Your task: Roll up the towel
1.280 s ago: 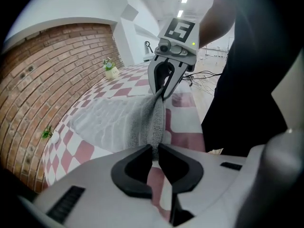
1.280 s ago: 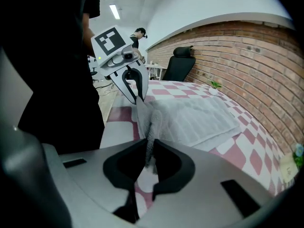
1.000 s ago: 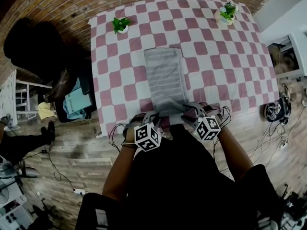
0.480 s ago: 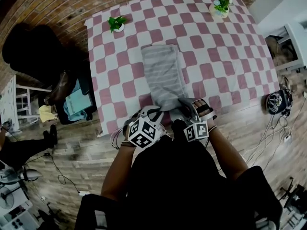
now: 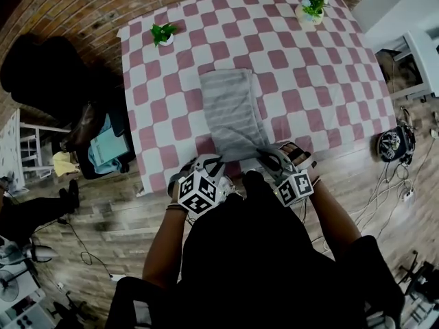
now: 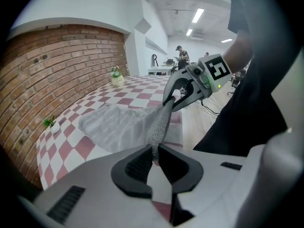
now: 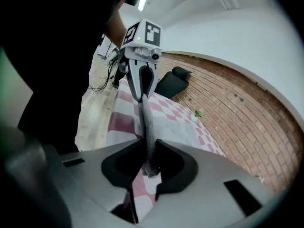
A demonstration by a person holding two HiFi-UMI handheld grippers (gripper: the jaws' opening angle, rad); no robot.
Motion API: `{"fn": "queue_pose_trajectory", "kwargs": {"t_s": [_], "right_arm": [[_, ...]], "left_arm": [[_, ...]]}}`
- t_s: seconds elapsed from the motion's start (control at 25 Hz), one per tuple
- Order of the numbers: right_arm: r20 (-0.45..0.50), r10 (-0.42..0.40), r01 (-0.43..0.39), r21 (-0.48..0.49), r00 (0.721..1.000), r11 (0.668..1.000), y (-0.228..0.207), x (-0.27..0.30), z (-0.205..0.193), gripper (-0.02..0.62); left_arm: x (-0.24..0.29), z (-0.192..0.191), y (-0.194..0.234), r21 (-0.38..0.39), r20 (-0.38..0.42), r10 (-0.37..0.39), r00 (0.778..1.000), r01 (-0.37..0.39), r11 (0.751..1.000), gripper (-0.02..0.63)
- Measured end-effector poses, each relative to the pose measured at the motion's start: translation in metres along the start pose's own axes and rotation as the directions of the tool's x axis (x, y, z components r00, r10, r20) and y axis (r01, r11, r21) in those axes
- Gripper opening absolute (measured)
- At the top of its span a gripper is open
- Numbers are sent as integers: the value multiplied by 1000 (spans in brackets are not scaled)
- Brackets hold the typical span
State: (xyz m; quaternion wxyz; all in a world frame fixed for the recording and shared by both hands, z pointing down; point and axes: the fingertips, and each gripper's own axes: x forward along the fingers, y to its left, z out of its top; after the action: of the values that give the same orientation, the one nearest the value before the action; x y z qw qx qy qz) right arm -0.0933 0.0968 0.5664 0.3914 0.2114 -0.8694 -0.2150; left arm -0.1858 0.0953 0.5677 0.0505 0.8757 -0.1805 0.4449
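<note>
Towel (image 5: 232,108): near edge raised, rest flat on checked table (image 5: 329,67) ahead of jaws | left gripper (image 6: 156,159): jaws pinched tight on one corner | right gripper (image 7: 148,163): jaws have just been closing, now gripping the other corner

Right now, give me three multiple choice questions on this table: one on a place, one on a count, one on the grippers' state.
1. Where does the towel lie? A) along the middle of the table, reaching its near edge; B) at the far left corner; C) on the floor.
2. How many potted plants stand on the table? A) one; B) two; C) four.
3. What are the left gripper and right gripper doing? A) both hang open; B) only the left holds the towel; C) both are shut on the towel's near edge.
Answers: 1 A, the head view shows it there. 2 B, one at each far corner. 3 C, fabric sits pinched between each one's fingers; the right's have just been closing on it.
</note>
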Motion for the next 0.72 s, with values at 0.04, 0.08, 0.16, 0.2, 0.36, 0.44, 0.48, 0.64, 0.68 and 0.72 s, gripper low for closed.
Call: {"fn": "queue_pose_trajectory", "kwargs": {"t_s": [0.04,0.08,0.16,0.2,0.36,0.44,0.48,0.64,0.68,0.72], "right_arm": [[17,27,-28,43,999,999,-4,1,1,67],[39,44,-47,82,998,996,-9,3,0,67],[79,54,-65,150,995,987,-21,9,-4,69],[86,56,-71,180,995,981,-28,13,-7,71],[70,66,-83,265,995,961,-51,36,-18,71],[60,57,-72,296,997,953,-59,46,-23,77],[47,47,-59,298,998,953,-62,50,-27,87],[1,6,-6,306,1000,952,-70,63,-42,132],[-4,-4,6,320,1000,947,-73,65,-45,148],[-8,-14,16,337,1000,941,-76,66,-48,170]], "left_arm": [[0,1,6,10,-5,22,1000,-22,1000,43],[1,3,13,18,-10,45,999,-45,999,44],[3,6,27,27,-21,85,996,-84,996,46],[5,7,34,25,-26,100,995,-99,995,46],[23,5,58,22,-72,141,987,-140,990,48],[34,2,67,35,-102,158,982,-155,987,49],[39,1,71,43,-113,166,980,-162,986,52],[52,-1,85,39,-124,204,971,-201,979,61],[54,-1,88,37,-123,218,968,-215,976,65],[55,-1,91,38,-124,231,965,-228,973,71]]}}
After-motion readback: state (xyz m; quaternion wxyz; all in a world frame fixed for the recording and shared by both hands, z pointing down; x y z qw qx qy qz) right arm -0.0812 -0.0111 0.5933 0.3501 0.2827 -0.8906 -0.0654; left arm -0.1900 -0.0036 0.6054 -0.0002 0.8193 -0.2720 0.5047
